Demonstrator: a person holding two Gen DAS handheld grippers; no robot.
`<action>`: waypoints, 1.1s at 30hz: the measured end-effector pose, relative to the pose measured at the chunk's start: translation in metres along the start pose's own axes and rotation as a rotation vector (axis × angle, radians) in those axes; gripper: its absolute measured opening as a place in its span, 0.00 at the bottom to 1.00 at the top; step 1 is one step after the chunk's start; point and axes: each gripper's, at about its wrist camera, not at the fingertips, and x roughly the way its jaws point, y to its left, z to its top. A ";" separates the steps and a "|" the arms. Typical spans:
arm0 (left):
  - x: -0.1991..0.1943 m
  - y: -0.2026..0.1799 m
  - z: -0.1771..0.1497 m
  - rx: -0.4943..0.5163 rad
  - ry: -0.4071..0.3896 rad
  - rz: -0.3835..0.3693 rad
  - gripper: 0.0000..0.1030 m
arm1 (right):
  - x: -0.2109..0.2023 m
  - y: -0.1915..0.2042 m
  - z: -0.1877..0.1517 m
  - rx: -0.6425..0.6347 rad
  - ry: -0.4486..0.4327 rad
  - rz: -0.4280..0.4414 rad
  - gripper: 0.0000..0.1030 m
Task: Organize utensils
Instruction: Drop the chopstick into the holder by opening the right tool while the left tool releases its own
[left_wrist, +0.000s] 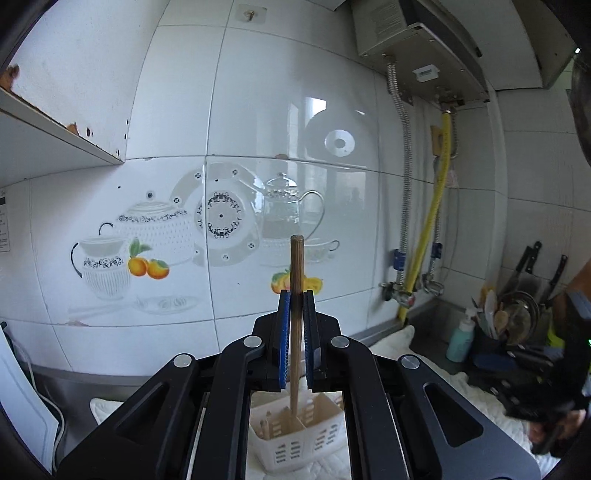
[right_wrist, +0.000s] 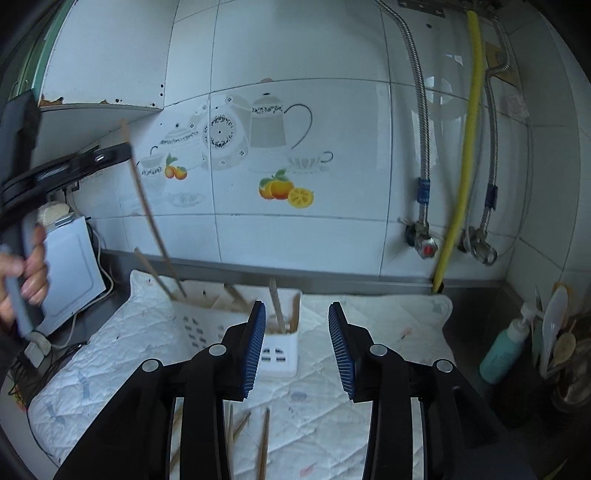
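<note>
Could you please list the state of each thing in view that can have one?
left gripper: shut on a chopstick.
chopstick: upright, lower end over the basket.
right gripper: open, nothing between its fingers.
white basket: upright on the quilted mat, holding several chopsticks.
loose chopsticks: lying flat on the mat.

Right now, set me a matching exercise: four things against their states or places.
Things:
1. left gripper
2. right gripper
3. basket
4. loose chopsticks

States:
A. lying flat on the quilted cloth
B. jaws apart, nothing between them
C. shut on one chopstick
D. white, slotted, standing on the cloth with sticks inside

Pairs: 1-C, 2-B, 3-D, 4-A
</note>
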 end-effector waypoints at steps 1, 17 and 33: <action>0.007 0.002 0.000 -0.004 0.007 0.008 0.05 | -0.002 0.000 -0.007 0.004 0.006 0.003 0.34; 0.048 0.024 -0.048 -0.076 0.130 -0.001 0.08 | -0.012 0.020 -0.100 0.048 0.127 0.044 0.34; -0.059 0.005 -0.070 -0.043 0.076 0.021 0.89 | -0.024 0.034 -0.169 0.092 0.267 0.027 0.35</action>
